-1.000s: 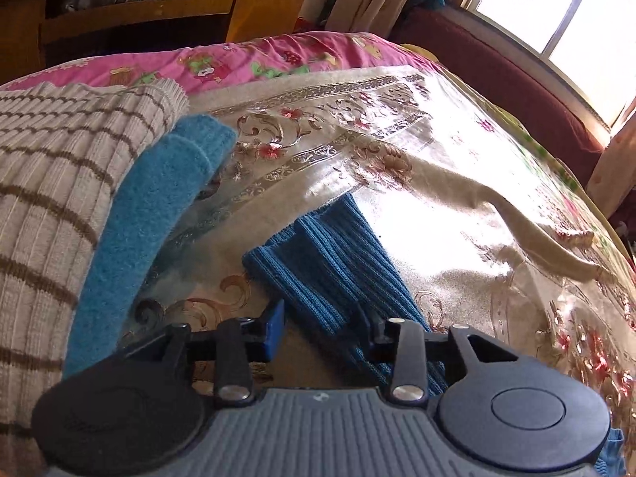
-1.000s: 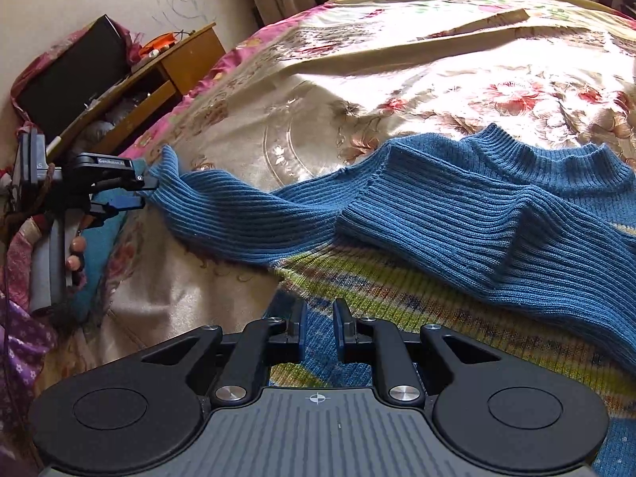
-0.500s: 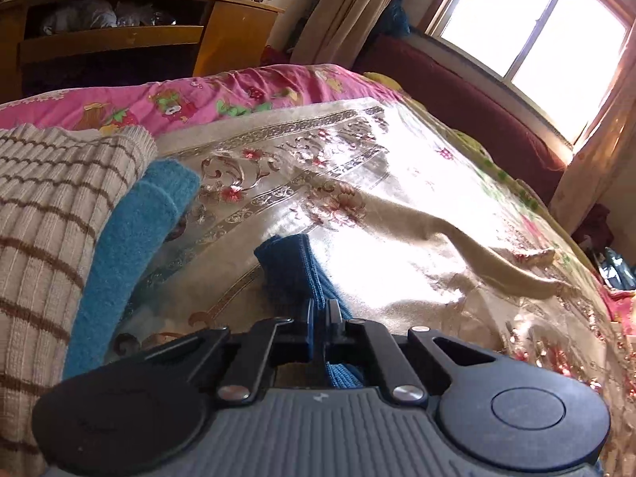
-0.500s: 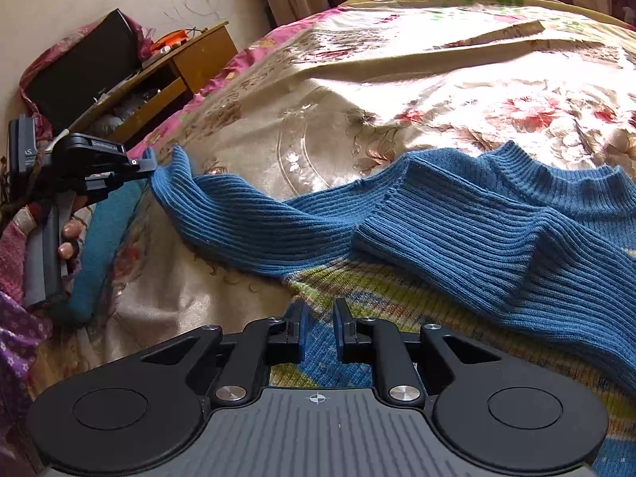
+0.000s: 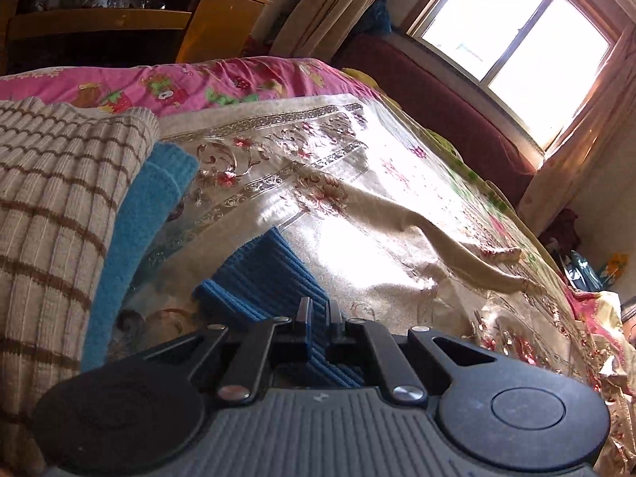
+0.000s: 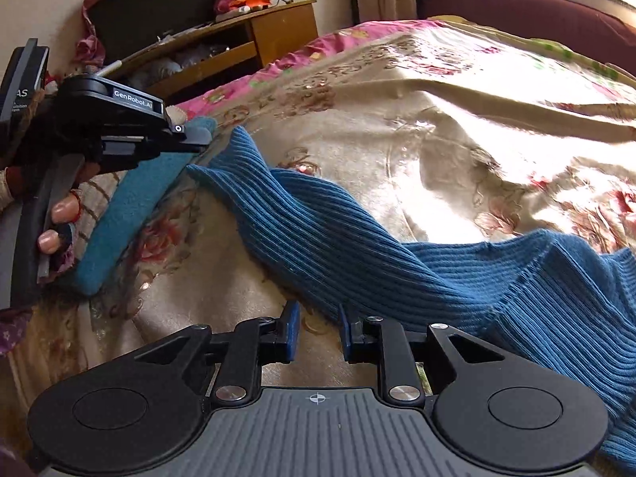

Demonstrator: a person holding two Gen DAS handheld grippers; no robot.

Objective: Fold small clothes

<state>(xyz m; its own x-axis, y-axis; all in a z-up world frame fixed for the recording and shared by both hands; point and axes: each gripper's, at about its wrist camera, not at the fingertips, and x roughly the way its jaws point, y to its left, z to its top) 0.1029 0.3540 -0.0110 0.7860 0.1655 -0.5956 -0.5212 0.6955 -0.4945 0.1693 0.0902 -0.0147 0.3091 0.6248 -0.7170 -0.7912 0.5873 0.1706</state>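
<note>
Right wrist view shows the bed [image 6: 457, 127] filling most of the frame under a shiny floral cover, with the blue sweater [image 6: 397, 262] spread from lower right toward the middle left. Its sleeve [image 6: 238, 159] runs up to the left hand-held gripper [image 6: 206, 137] at the left edge, which pinches the cuff. At the bottom, the right hand-held gripper [image 6: 316, 336] hovers just beside the sweater, its jaws moderately apart and holding nothing. A teal cloth [image 5: 135, 238] lies beside a striped knit [image 5: 51, 218] at left in the left wrist view.

Window [image 5: 512, 43] glare, sharp, fisheye-bent edges
</note>
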